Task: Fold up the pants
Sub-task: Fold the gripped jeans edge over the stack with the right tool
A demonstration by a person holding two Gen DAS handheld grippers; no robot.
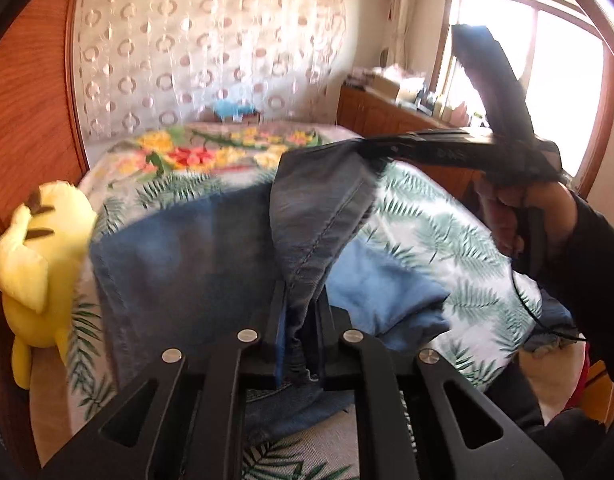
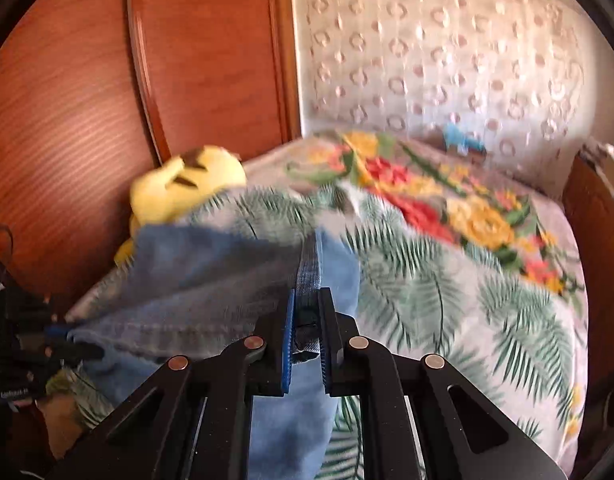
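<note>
Blue denim pants [image 1: 179, 264] lie spread on the bed, with one part lifted. My left gripper [image 1: 301, 304] is shut on an edge of the pants at the near side. My right gripper [image 2: 307, 308] is shut on another edge of the pants [image 2: 211, 276]. In the left wrist view the right gripper [image 1: 371, 148] shows at the upper right, held by a hand, with the denim hanging in a taut fold between the two grippers. In the right wrist view the left gripper [image 2: 73, 338] shows at the far left edge, clamped on the denim.
A bed [image 1: 447, 216] with a fern-print cover and a floral blanket [image 1: 211, 152] behind. A yellow plush toy [image 1: 39, 248] sits at the left against a wooden panel [image 1: 31, 92]. A wooden cabinet [image 1: 387, 112] and a window [image 1: 547, 68] stand to the right.
</note>
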